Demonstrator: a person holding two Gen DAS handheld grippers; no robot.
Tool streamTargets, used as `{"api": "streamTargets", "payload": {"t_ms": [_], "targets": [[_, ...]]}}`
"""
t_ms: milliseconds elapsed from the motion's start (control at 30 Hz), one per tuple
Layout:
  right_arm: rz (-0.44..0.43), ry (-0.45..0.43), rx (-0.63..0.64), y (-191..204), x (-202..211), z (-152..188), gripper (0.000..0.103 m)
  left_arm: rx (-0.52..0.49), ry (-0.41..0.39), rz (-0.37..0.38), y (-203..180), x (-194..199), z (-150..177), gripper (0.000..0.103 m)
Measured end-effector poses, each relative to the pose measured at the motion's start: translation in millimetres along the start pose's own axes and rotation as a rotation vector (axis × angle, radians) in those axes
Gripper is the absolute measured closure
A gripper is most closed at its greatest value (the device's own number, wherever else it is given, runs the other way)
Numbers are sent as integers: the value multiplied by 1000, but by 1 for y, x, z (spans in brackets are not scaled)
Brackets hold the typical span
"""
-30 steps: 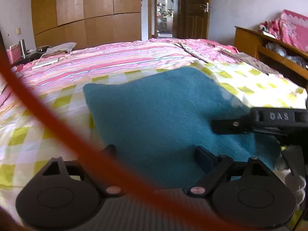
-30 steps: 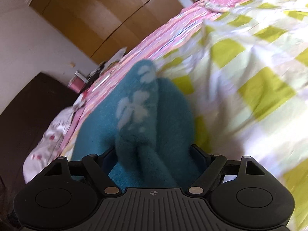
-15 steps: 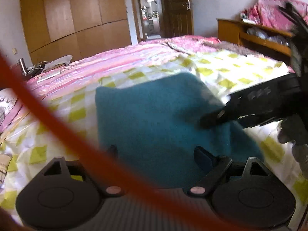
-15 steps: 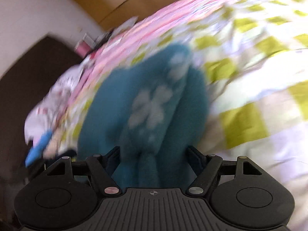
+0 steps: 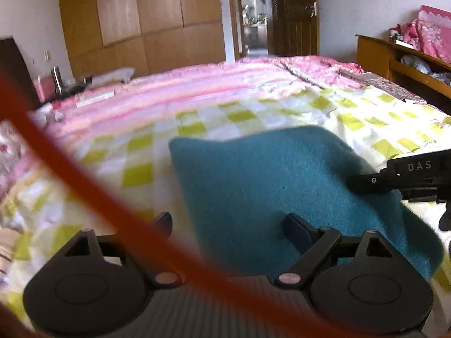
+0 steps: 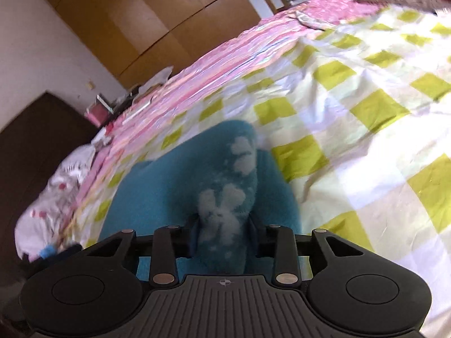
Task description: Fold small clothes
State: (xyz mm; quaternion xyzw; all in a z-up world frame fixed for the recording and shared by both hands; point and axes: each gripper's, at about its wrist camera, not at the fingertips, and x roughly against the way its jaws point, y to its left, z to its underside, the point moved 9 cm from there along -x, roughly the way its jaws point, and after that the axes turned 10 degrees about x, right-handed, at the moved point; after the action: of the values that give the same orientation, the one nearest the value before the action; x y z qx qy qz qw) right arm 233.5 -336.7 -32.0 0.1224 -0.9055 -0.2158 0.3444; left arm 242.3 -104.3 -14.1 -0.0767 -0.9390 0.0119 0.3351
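Teal fleece garment [image 5: 270, 186] spread on the bed [image 5: 225, 118], over its green-checked sheet. Left gripper [image 5: 228, 225]: fingers spread wide, the garment's near edge lying between them, ungripped. Right gripper [image 6: 224, 233]: fingers pressed onto a raised fold of the garment [image 6: 225, 197] bearing pale flower marks; the rest lies flat ahead of the fingers. A blurred orange cable [image 5: 84, 186] crosses the left view.

Teal cloth [image 5: 267, 186], green-checked bedsheet [image 5: 197, 124]
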Motion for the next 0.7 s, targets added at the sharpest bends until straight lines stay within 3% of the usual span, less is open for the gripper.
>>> {"api": "streamTargets", "payload": {"t_ms": [67,267,400,500,600,700], "targets": [[-33,-4,-41,-4,0,2,71,20,6,-6,-1,-4,0,9],[3,-26,72,21,26,-1,68,25,6,-79,1,14,6,9],[69,-66,225,44,60,10,65,39,28,-102,1,26,16,9],[119,-34,288,51,67,26,64,54,52,-109,1,32,28,9],[211,33,312,39,55,44,65,81,77,-104,1,37,40,9],[225,8,295,42,64,43,64,94,96,-95,1,46,48,9]]}}
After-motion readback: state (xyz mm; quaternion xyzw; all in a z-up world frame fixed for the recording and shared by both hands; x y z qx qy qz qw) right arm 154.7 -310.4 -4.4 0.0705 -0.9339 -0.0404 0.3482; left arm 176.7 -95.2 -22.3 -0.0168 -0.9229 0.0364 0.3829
